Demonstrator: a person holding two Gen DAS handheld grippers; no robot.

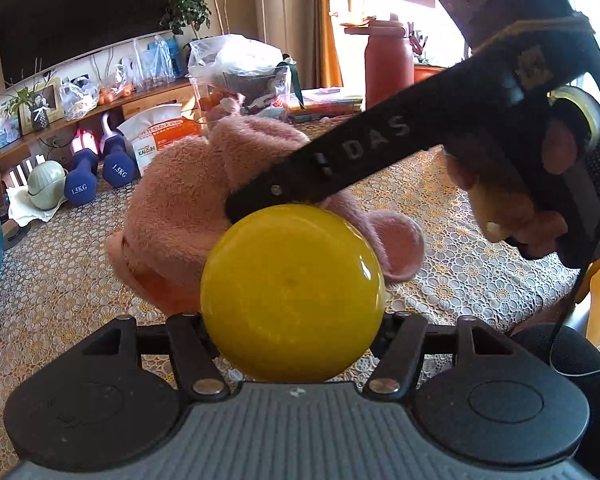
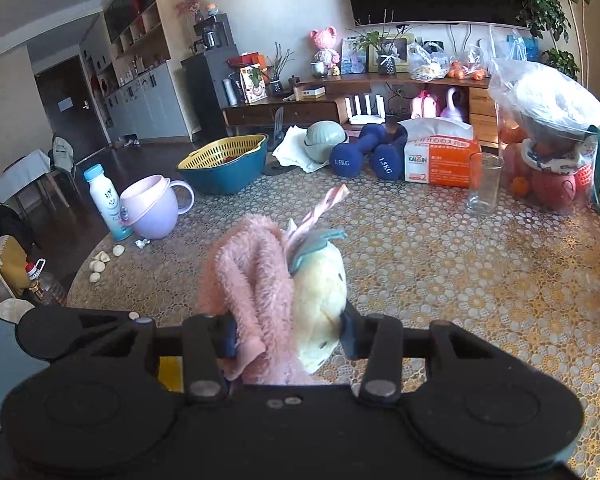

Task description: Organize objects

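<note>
My left gripper (image 1: 292, 320) is shut on a yellow ball (image 1: 292, 294) and holds it close to the camera, above the lace tablecloth. Right behind the ball is a pink plush toy (image 1: 188, 196). My right gripper (image 1: 244, 210) reaches in from the upper right in the left wrist view, its finger lying against the plush. In the right wrist view that gripper (image 2: 288, 336) is shut on the pink plush toy (image 2: 252, 276), which has a cream face, a teal tuft and a striped horn. The fingertips are hidden by the plush.
On the round table (image 2: 440, 264) stand a blue-and-yellow basket (image 2: 224, 168), a purple cup (image 2: 152, 210), a white bottle (image 2: 106, 202), dumbbells (image 2: 364, 156), a tissue pack (image 2: 440, 152), a clear glass (image 2: 484, 182) and bagged fruit (image 2: 548, 128). A red flask (image 1: 388, 66) stands at the far side.
</note>
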